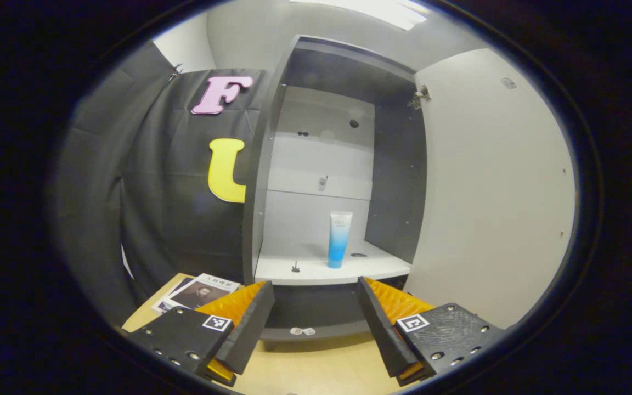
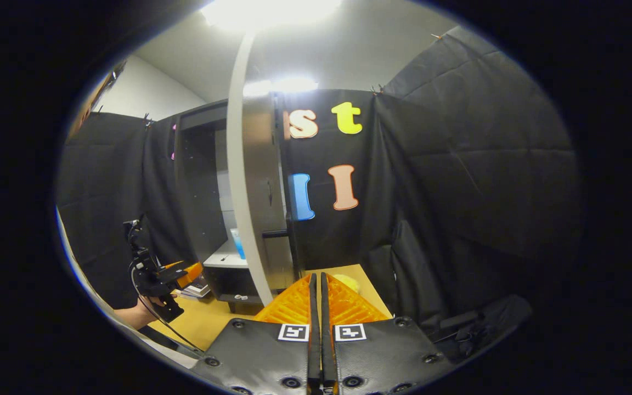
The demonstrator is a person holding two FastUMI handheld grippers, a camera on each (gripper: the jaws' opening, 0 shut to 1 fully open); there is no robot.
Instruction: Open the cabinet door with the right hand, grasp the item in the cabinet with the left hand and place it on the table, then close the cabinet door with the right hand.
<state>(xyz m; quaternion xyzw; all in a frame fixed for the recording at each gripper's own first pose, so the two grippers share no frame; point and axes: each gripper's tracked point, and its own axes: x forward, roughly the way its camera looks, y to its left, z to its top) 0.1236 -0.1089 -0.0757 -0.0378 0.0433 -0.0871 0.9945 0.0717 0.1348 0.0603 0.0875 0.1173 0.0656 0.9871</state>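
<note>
Left gripper view: two books (image 1: 198, 292) lying on table (image 1: 316, 367) at left; left gripper (image 1: 316, 299) hovering, fingers spread, nothing between; one tube (image 1: 339, 240) standing upright on cabinet (image 1: 272, 164) shelf; one door (image 1: 491, 186) standing open at right.

Right gripper view: right gripper (image 2: 316, 288) pointing forward, fingers pressed together, pinching nothing.

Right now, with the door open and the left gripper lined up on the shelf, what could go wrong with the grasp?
1. The tube stands upright on its narrow cap on the shelf; a finger brushing it may tip it.
2. The open left gripper is still short of the shelf, so shutting early would likely miss.
3. The open door hangs close on the right of the opening and could be bumped.
</note>
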